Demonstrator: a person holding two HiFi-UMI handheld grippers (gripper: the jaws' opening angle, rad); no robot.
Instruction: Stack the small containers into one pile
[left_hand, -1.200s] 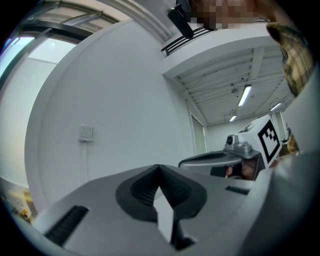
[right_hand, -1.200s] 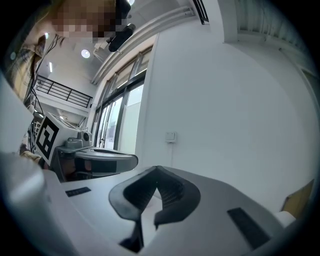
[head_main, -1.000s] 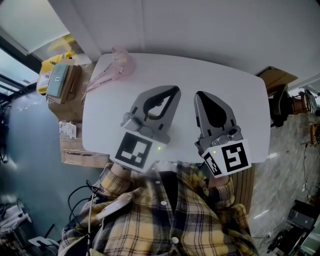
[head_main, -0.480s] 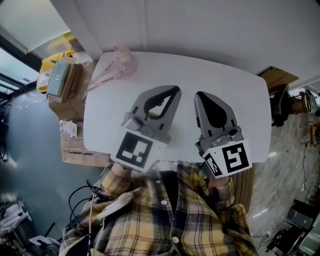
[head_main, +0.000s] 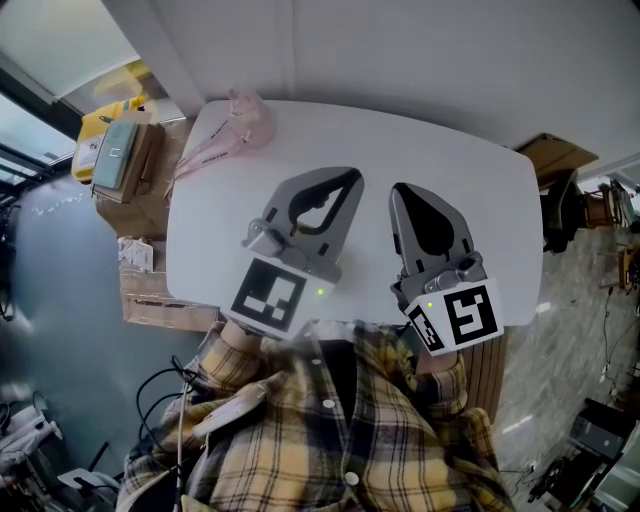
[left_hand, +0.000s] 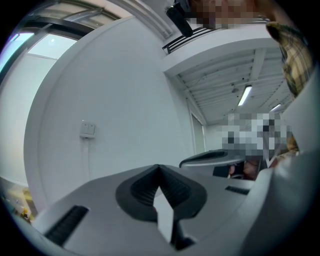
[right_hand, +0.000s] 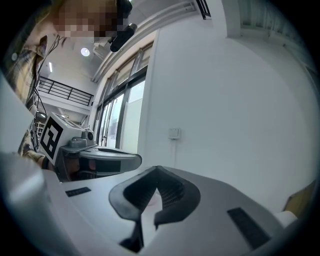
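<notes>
both tongs closed, nothing in either. left gripper (head_main: 350, 180) has its jaws pressed together tip to tip, and its own view shows only bare wall past the pads. right gripper (head_main: 398, 190) is the same: jaws together, empty. both are held side by side over the near half of the white table (head_main: 470, 200), tips pointing away from the person, near each other but apart. neither touches any task item.

small containers (head_main: 247, 115): pale pink, translucent, bunched at the far left corner of the table, well apart from both grippers. can't tell how many there are or whether they're nested. pale pink flat pieces (head_main: 205, 155) lie just beside them along the left edge; too small to identify.

off the table on the left: cardboard box (head_main: 140, 170) and a yellow item (head_main: 100, 130). plaid shirt (head_main: 330, 430) fills the bottom of the head view.
</notes>
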